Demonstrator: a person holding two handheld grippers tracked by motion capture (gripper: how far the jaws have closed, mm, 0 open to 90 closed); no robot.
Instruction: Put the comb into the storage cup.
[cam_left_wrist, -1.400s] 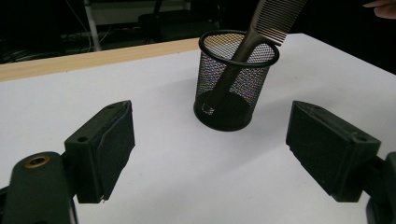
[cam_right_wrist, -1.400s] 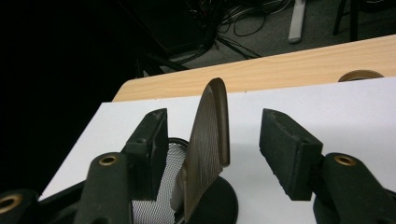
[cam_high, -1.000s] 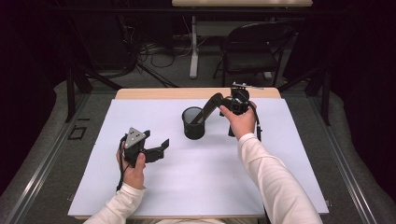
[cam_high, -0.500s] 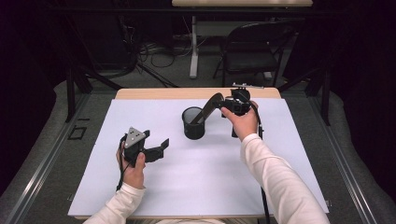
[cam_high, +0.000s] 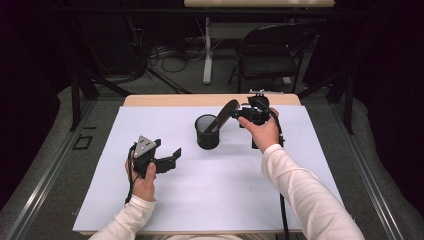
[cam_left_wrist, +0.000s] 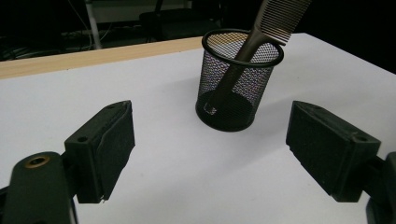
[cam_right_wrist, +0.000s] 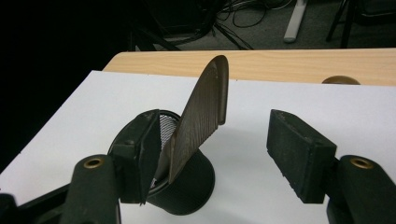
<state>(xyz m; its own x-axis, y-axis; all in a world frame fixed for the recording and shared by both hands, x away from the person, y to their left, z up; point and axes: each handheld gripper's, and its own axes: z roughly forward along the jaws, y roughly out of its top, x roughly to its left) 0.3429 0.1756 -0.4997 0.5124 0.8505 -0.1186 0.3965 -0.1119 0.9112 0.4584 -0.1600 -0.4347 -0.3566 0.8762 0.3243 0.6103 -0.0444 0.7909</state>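
Note:
A black mesh cup (cam_high: 207, 134) stands on the white sheet, slightly behind the middle. A brown comb (cam_high: 223, 115) leans in it, handle down and teeth end up to the right. My right gripper (cam_high: 239, 113) is level with the comb's top, and the comb (cam_right_wrist: 203, 114) lies between its open jaws. The comb is close against the left pad (cam_right_wrist: 150, 154) and well apart from the right pad. My left gripper (cam_high: 171, 158) hovers to the left of the cup (cam_left_wrist: 236, 86), open and empty, pointing at it. The comb (cam_left_wrist: 276, 21) sticks out above the rim.
A white sheet (cam_high: 210, 195) covers the table, with a bare wooden strip (cam_high: 165, 100) along the far edge. A black chair (cam_high: 272, 55) and cables on the floor lie beyond the table. A cable (cam_high: 283, 215) trails down from my right gripper.

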